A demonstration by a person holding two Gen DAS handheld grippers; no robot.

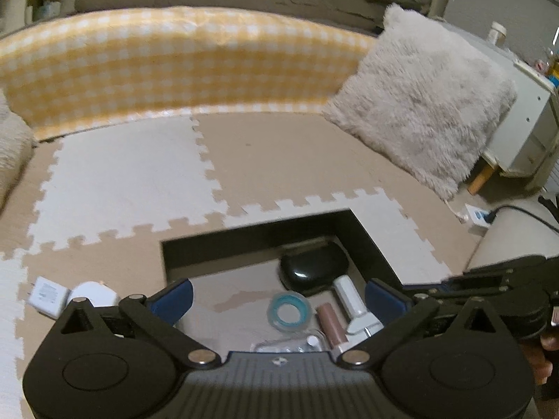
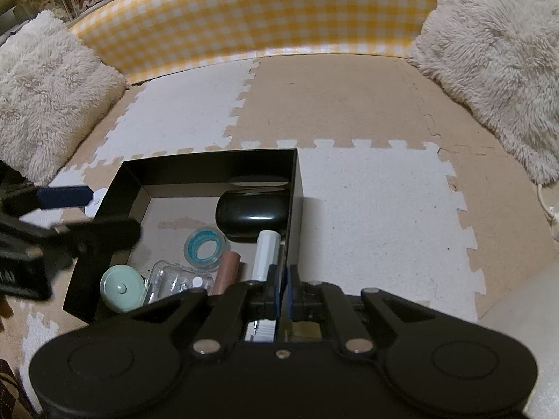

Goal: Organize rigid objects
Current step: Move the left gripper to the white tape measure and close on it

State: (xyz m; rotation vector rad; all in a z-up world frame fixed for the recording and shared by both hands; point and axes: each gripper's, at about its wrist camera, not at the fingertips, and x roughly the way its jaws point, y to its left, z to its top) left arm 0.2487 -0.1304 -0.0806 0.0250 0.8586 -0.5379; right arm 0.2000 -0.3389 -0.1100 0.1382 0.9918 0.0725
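Standing fully spread and empty, left gripper [image 1: 277, 298] fingers hover above the black box [image 2: 293, 174]; right gripper [image 2: 281, 281] fingers pinch its thin wall. Remaining white chargers [image 1: 70, 296] lie on floor mat beside box: light, rigid, smooth; grasp across flat sides.

The black box [image 2: 216, 171] holds a glossy black case [image 2: 253, 214], a white tube [image 2: 267, 255], a pinkish-brown cylinder [image 2: 229, 270], a clear roll with a teal ring [image 2: 204, 246], a pale green round lid [image 2: 122, 288] and a clear plastic case [image 2: 174, 281]. Beneath lies a floor mat [image 2: 367, 209] of interlocking white and beige tiles, backed by a bolster [image 2: 262, 10] in yellow-and-white gingham, with cream fluffy cushions [image 2: 496, 52] beside it
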